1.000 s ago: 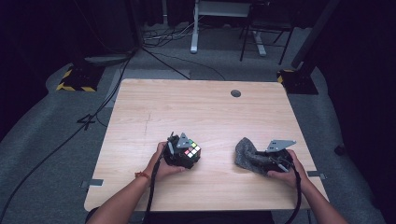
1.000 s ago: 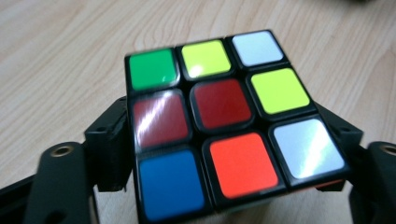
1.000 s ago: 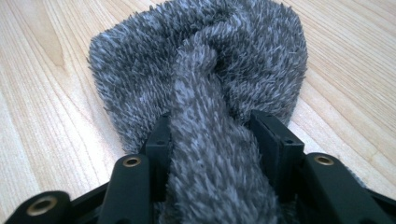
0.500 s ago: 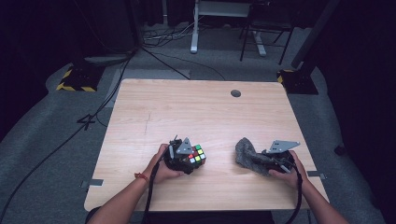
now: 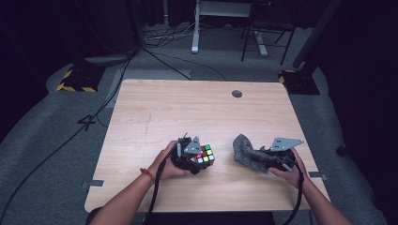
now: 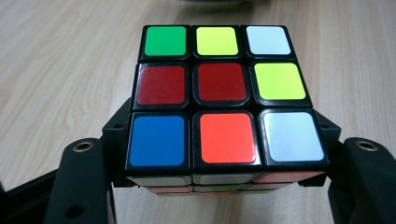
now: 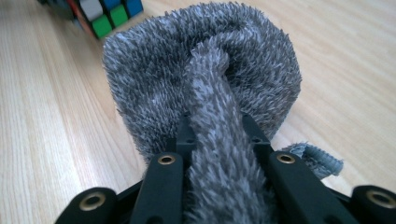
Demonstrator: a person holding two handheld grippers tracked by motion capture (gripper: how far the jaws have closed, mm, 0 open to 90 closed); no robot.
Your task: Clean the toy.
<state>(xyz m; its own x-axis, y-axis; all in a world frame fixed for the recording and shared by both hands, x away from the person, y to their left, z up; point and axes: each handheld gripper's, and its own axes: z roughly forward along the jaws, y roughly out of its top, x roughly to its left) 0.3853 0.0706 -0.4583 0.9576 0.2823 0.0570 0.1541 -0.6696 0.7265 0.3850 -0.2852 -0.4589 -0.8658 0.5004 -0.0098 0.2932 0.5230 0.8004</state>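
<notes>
A scrambled colour cube (image 5: 205, 155) is held just above the wooden table (image 5: 187, 108), near its front edge. My left gripper (image 5: 199, 159) is shut on it. In the left gripper view the black jaws clamp the cube (image 6: 223, 88) on both sides, so that gripper (image 6: 219, 154) carries it. To the right lies a grey fluffy cloth (image 5: 245, 152). My right gripper (image 5: 264, 159) has just been closing and is now shut on it. In the right gripper view a fold of the cloth (image 7: 201, 70) is pinched in the gripper (image 7: 217, 128), and the cube (image 7: 107, 14) sits at top left.
A small round grommet (image 5: 237, 93) sits near the table's far edge. On the floor beyond the table are cables, a stand base with yellow and black stripes (image 5: 75, 79) and a white desk leg (image 5: 195, 44). Both forearms enter from the bottom edge.
My left hand has moved a little to the right and risen slightly, with the cube in its gripper. The right hand has stayed at the cloth.
</notes>
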